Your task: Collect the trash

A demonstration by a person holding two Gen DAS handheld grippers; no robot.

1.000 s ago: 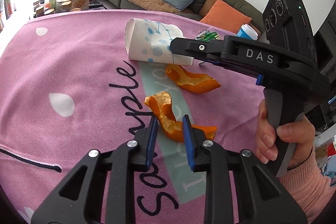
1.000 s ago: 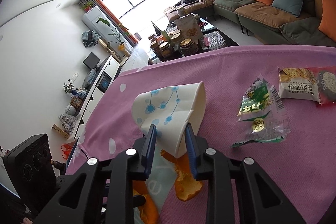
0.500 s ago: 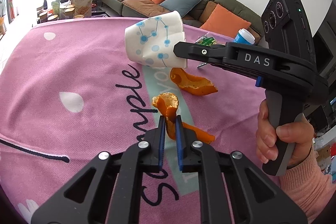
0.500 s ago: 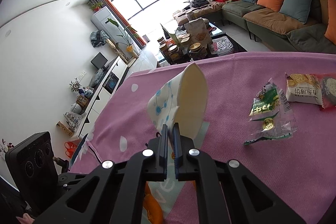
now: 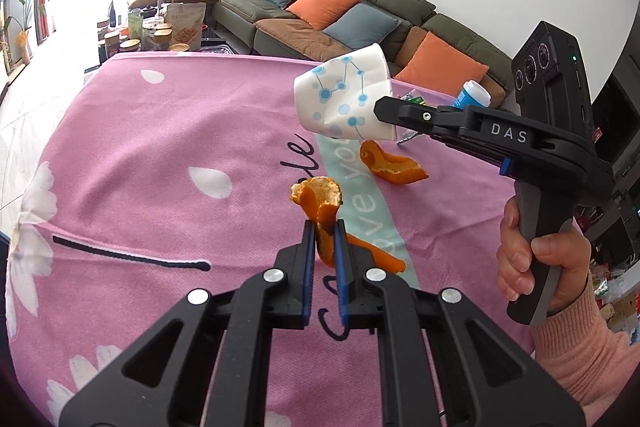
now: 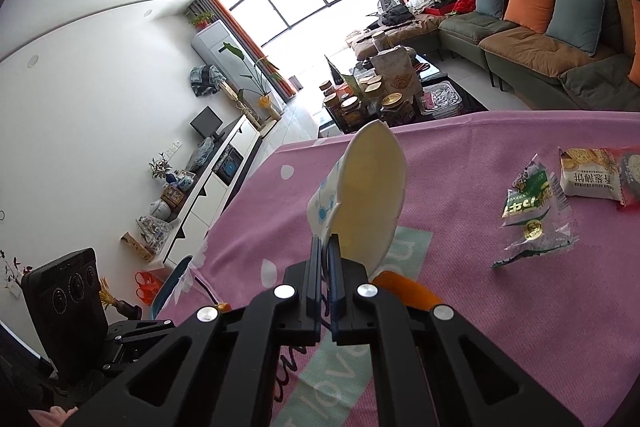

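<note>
My left gripper [image 5: 323, 227] is shut on an orange peel [image 5: 320, 201] and holds it just above the pink tablecloth [image 5: 160, 167]. A second orange peel [image 5: 394, 165] lies on the cloth further off. My right gripper [image 6: 325, 243] is shut on the rim of a crushed white paper cup with blue dots [image 6: 370, 195] and holds it in the air. The cup also shows in the left wrist view [image 5: 344, 103], clamped by the right gripper [image 5: 380, 105] above the table.
A torn green wrapper [image 6: 528, 215] and snack packets [image 6: 588, 175] lie on the cloth at the right. A blue-capped bottle [image 5: 472, 95] stands at the far table edge. A sofa [image 5: 340, 11] is beyond the table, and a low table with jars [image 6: 372, 95].
Both grippers closed: the left on the orange peel, the right on the paper cup. Both have lifted their items off the cloth, and the cup has tipped upward.
</note>
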